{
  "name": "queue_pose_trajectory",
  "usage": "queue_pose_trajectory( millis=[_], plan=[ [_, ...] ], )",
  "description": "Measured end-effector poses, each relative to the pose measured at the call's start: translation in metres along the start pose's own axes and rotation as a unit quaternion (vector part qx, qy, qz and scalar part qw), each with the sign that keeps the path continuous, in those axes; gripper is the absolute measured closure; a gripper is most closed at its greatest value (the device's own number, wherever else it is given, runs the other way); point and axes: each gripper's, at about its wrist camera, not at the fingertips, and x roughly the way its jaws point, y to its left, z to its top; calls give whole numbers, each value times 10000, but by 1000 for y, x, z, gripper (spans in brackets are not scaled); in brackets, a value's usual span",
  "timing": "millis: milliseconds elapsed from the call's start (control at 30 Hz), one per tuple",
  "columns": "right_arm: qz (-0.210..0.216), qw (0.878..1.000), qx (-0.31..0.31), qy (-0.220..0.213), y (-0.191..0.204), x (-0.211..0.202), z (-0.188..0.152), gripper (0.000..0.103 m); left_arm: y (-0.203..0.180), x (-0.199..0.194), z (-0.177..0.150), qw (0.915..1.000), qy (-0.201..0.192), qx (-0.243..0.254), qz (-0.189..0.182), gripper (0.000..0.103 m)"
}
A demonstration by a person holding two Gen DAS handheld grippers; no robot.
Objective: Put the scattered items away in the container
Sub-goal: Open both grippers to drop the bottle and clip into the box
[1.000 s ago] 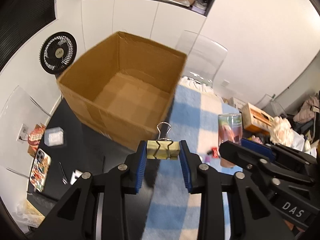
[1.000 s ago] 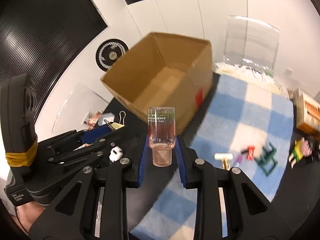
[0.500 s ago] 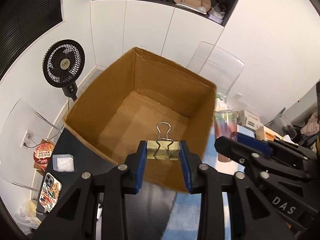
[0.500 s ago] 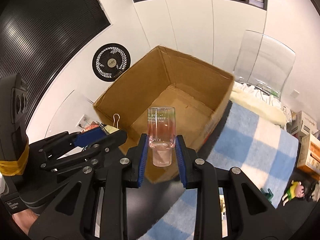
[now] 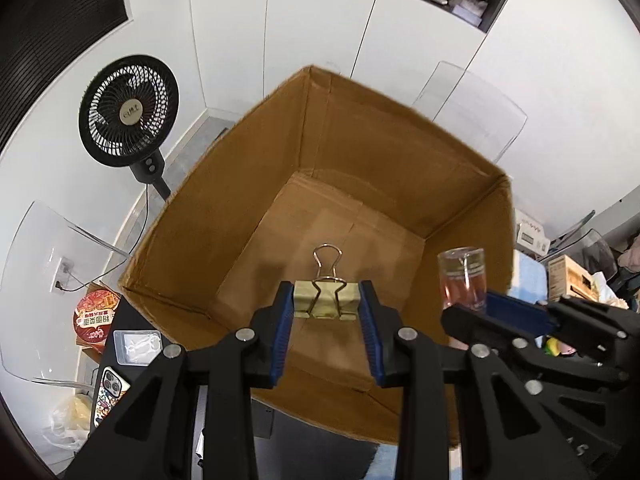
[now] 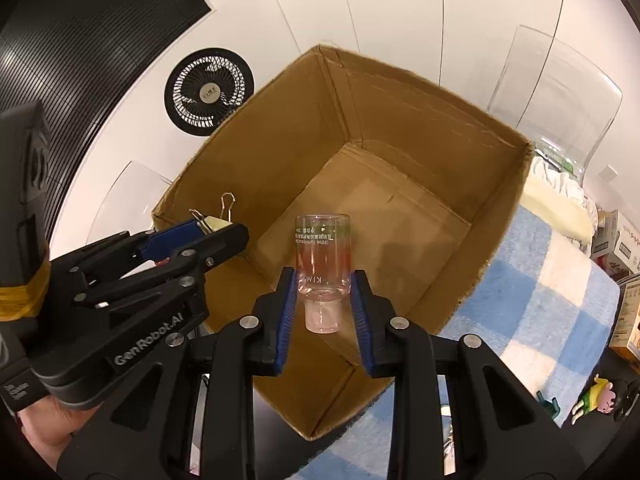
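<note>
Your left gripper [image 5: 326, 308] is clamped on the binder clip [image 5: 325, 298], your right gripper [image 6: 324, 284] on the glass bottle [image 6: 323, 264]; both hang over the cardboard box [image 5: 240, 184] near its front edge. Released from this height, the glass may crack; lower first.

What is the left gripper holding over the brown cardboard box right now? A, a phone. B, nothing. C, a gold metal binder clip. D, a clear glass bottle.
C: the left gripper is shut on the gold metal binder clip above the open brown cardboard box; the right gripper holds the clear glass bottle.
</note>
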Motion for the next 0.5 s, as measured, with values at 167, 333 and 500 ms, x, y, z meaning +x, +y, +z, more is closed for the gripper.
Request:
queue_pose_trajectory(
  millis=[167,333,500],
  plan=[
    [-43,10000,55,41,-2,6,0,75,6,5,-2,9999,81,-105,-23,71],
    [-76,9998,183,-6,-8,2,0,74,6,3,0,9999,95,-105,-24,71],
    [-159,9993,275,-180,-14,-11,-1,58,2,0,3,10000,13,-22,-19,68]
  ],
)
